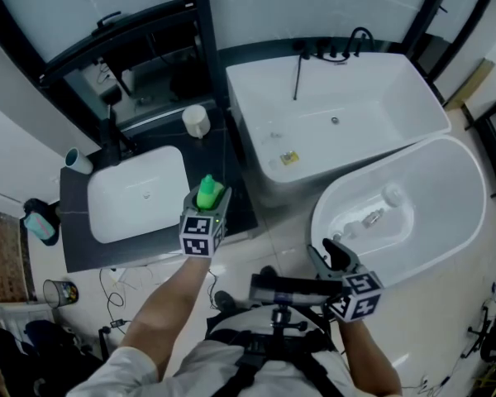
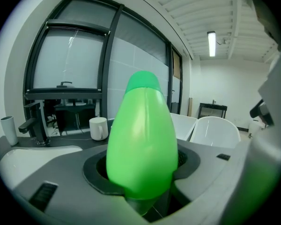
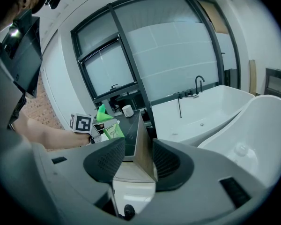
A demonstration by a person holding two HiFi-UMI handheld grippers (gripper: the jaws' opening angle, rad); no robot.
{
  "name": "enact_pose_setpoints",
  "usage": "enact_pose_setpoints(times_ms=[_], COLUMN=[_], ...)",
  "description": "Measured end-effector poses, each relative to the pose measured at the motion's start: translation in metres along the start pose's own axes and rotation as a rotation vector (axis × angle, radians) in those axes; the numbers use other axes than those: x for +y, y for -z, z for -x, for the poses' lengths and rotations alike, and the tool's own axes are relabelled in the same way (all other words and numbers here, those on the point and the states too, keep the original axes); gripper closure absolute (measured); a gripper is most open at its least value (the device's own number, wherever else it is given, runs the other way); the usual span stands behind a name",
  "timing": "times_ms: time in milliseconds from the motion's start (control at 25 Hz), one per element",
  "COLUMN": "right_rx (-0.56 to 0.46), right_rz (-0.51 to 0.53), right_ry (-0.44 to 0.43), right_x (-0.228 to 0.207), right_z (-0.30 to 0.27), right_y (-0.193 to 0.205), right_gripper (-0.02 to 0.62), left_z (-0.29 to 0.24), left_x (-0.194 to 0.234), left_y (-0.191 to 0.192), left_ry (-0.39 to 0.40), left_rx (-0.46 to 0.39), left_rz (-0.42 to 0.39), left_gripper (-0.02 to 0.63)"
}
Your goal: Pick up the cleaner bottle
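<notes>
Left gripper view shows your left tongs pinching the green cleaner bottle, with both pads on its wide belly, probably because that gives the surest hold. Your right tongs are spread and empty, off to the side. I cannot tell whether the bottle is clear of the dark surface below. Beyond the bottle stands a white cup.

**Upright in my grip: cleaner bottle**

It is bright green and smooth, tapering to a rounded cap. It stands upright, pressed between the pads of my left gripper, just left of centre in the head view.
</notes>
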State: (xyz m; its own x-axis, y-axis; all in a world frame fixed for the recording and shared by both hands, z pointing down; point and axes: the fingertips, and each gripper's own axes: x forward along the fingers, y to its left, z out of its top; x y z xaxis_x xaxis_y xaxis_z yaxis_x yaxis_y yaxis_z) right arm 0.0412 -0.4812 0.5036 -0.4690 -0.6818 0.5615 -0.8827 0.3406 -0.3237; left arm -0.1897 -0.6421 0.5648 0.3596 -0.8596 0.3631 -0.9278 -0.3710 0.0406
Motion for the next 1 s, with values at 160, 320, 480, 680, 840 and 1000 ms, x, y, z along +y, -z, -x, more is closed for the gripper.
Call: enact_pose_setpoints(times_ms=[160, 320, 480, 680, 840, 1000], right_rx=[0.000, 0.007, 0.006, 0.014, 0.024, 0.033], right_rz=[0.007, -0.004, 0.002, 0.018, 0.017, 0.015], right_ry=[0.008, 0.001, 0.002, 0.023, 0.028, 0.030], right_x=[-0.004, -0.003, -0.007, -0.015, -0.016, -0.018], right_z=[0.000, -0.001, -0.001, 0.000, 0.001, -0.001], right_y=[0.000, 0.000, 0.001, 0.003, 0.004, 0.005], right_gripper=[0.411, 0.411, 0.411, 0.411, 0.411, 0.411], left_z=[0.001, 0.000, -0.001, -0.005, -0.007, -0.011], left_x=[0.005, 0.004, 0.002, 0.005, 0.006, 0.005], left_y=[-0.002, 0.000, 0.005, 0.021, 0.033, 0.035], left_ry=[-0.015, -0.016, -0.016, -0.006, -0.002, -0.002], left_rx=[-0.018, -0.018, -0.017, 0.014, 0.032, 0.029], left_rz=[0.010, -0.012, -0.031, -0.041, -0.031, -0.021], left_gripper=[0.408, 0.411, 0.411, 0.411, 0.411, 0.411])
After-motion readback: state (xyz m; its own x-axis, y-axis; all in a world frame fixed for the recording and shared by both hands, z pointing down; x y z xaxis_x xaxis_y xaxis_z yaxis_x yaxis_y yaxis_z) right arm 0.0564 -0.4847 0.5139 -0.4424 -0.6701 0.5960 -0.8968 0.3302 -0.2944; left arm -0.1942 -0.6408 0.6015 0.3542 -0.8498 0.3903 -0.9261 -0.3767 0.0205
